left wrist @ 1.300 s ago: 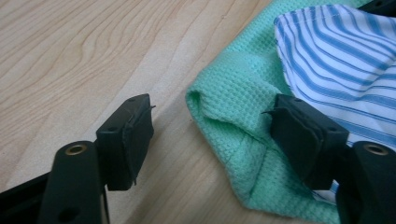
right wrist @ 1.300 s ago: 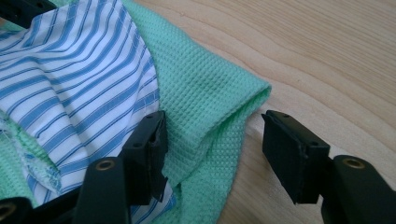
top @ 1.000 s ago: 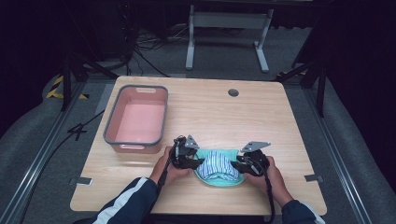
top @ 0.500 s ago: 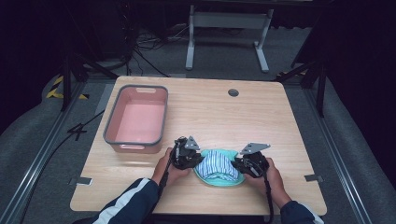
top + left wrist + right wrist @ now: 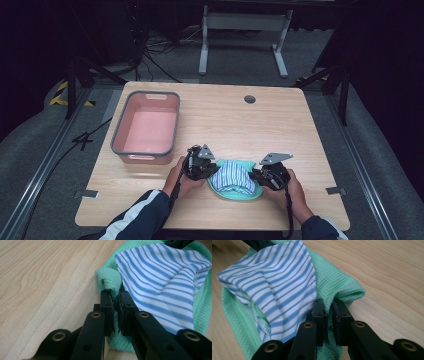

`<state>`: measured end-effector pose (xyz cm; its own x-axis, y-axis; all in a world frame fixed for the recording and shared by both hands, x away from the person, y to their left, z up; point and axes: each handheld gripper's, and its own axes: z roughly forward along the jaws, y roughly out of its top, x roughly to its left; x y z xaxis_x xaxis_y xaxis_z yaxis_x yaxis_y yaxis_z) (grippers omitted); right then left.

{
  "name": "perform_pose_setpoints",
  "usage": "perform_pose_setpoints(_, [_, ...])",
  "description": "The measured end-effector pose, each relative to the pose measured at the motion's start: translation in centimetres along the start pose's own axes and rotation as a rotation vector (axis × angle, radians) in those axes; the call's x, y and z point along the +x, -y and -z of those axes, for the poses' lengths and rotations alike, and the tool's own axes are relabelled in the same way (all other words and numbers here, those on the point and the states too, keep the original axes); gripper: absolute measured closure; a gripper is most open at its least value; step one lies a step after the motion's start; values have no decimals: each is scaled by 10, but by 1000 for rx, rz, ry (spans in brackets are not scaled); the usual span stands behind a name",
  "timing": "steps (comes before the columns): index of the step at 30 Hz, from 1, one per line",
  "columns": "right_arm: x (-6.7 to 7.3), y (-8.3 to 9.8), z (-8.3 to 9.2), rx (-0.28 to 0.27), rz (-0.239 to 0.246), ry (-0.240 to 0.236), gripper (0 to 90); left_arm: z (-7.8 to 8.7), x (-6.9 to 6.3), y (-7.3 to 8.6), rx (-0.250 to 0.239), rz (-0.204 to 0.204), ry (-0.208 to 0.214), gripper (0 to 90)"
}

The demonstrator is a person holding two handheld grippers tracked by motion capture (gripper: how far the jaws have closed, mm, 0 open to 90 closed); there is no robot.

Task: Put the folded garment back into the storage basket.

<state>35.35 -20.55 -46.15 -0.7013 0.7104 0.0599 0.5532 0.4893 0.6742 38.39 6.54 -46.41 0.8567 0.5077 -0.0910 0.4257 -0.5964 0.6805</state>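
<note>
On the table [image 5: 310,130], 1 green cloth [image 5: 235,192] (1 striped cloth [image 5: 232,176] atop), 2 claws, left claw [image 5: 115,303], right claw [image 5: 329,311], both pinching its edges.

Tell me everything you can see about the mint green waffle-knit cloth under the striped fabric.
The mint green waffle-weave cloth lies bunched near the front edge of the light wooden table, cradling a crumpled blue-and-white striped fabric. Its texture looks soft and dimpled. The left gripper pinches a fold at one side, the right gripper a fold at the opposite side.

Black tongs [image 5: 115,312] with brass-coloured rivets are seen; a dark sleeve [image 5: 134,220], seemingly white-striped, is worn at seven o'clock.
</note>
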Motion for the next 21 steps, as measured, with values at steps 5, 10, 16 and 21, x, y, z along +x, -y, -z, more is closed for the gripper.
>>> perform_pose_setpoints(5, [0, 0, 3, -14, -9, -5, 815, 3, -1, -3, -4, -17, -6, 839])
perform_pose_setpoints(10, [1, -3, 9, -33, -12, 0, 816, 5, 0, -7, -11, -18, -11, 839])
perform_pose_setpoints(16, [0, -6, 16, -59, -20, 9, 817, 10, 0, -12, -20, -37, -14, 839])
perform_pose_setpoints(21, [-1, -9, 21, -72, -21, 15, 817, 12, 0, -14, -25, -36, -18, 839])
